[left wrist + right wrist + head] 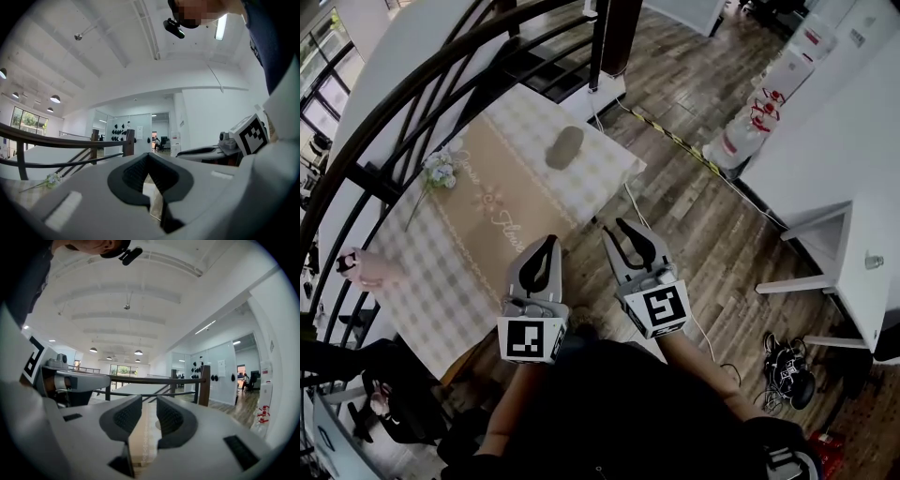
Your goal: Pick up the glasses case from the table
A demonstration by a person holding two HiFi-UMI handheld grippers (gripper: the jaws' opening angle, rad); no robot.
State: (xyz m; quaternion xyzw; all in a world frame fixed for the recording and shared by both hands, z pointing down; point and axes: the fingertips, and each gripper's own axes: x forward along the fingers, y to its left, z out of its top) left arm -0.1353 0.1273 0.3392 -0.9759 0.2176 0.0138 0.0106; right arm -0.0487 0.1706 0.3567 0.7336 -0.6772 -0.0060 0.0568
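The grey oval glasses case (565, 147) lies at the far end of the table (422, 281), on its checked cloth beside a beige runner. Both grippers hover side by side over the near end of the table, well short of the case and pointing toward it. My left gripper (550, 244) (147, 158) has its tips together and nothing in them. My right gripper (617, 229) (149, 401) shows a narrow gap between its pads, also with nothing in it. Each gripper's marker cube shows at the edge of the other's view.
A spray of pale flowers (441, 169) lies at the table's left edge. A dark curved railing (412, 103) runs along the left side. On the wooden floor stand water jugs (755, 117). A white desk (862, 272) is at the right, with a cable trailing off the table's corner.
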